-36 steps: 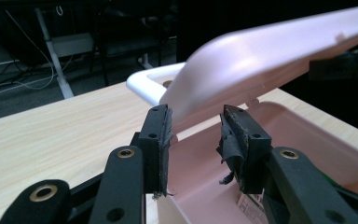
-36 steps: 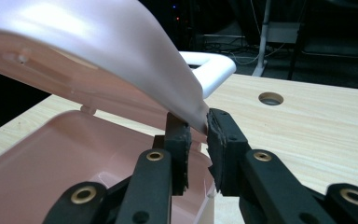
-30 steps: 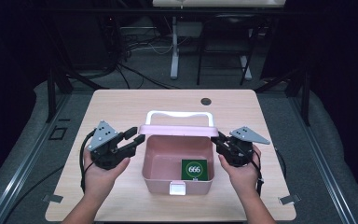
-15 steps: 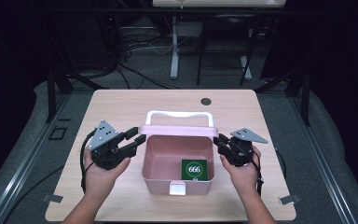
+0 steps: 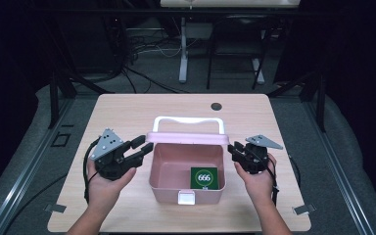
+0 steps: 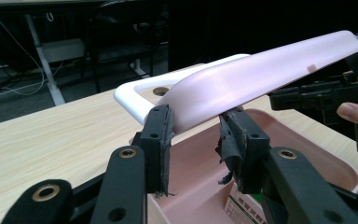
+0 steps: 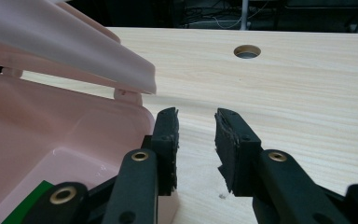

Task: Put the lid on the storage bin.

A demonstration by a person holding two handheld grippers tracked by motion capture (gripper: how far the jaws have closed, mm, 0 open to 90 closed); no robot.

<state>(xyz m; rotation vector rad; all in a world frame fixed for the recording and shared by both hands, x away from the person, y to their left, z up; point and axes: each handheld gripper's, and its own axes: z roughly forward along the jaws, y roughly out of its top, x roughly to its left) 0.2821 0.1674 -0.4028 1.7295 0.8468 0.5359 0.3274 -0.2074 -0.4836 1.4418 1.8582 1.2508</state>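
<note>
A pink plastic box (image 5: 186, 181) sits on the wooden table (image 5: 127, 117), nearer the front edge than the back and about midway between the left and right edges. Its lid (image 5: 186, 138) is raised along the back — tilted up on its hinges, with a white handle (image 5: 190, 122) showing beyond it. Inside the box, toward the right front corner of its floor, lies a green card (image 5: 204, 177) printed with a white circle and the figures 666. A white latch (image 5: 186, 198) hangs at the middle of the box's front wall.

The left gripper (image 5: 138, 150) is at the box's left end, held in the person's left hand (image 5: 105, 188). In the left gripper view its jaws stand apart on either side of the lid's left corner (image 6: 200, 112); whether they press on it I cannot tell. Farther off in that view is the other gripper with a fingertip beside it.

The right gripper (image 5: 235, 151) is just beside the box's right end, held in the right hand (image 5: 258, 180). In the right gripper view its jaws stand apart with bare table between them, the lid's corner (image 7: 135, 77) above and to their left, not touching.

A round hole (image 5: 216, 106) lies near the table's back edge, right of centre.
</note>
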